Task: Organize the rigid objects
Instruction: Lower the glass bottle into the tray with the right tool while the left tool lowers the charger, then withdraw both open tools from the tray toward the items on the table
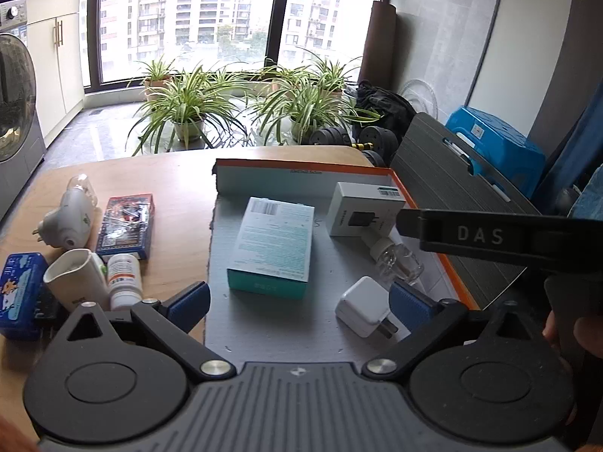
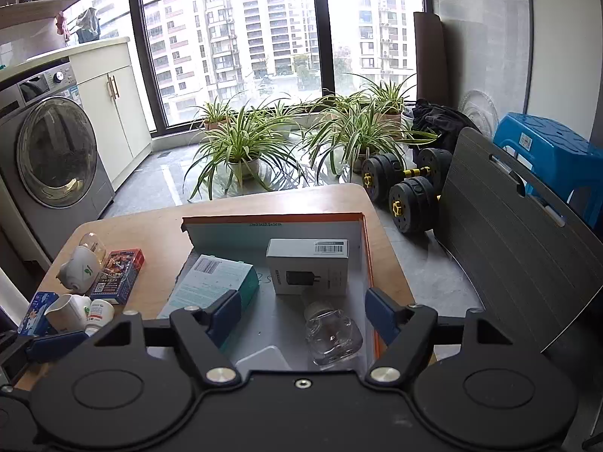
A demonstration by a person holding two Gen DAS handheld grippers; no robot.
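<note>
An orange-rimmed cardboard tray (image 1: 301, 164) lies on the wooden table. In it are a teal box (image 1: 275, 241), a white charger box (image 1: 361, 209), a clear glass bottle (image 1: 395, 260) on its side and a white plug charger (image 1: 363, 310). My left gripper (image 1: 299, 301) hovers open over the tray's near end, with nothing between its blue pads. My right gripper (image 2: 303, 314) is open above the clear bottle (image 2: 331, 335); its pads stand apart from the glass. The white box (image 2: 309, 267) and teal box (image 2: 215, 286) lie beyond it.
Left of the tray lie a white plug-in device (image 1: 68, 218), a red-and-blue card box (image 1: 126, 226), a white cup (image 1: 75, 278), a pill bottle (image 1: 124, 278) and a blue tin (image 1: 19, 293). A grey chair back (image 2: 508, 248) stands right of the table, with dumbbells (image 2: 407, 188) and potted plants beyond.
</note>
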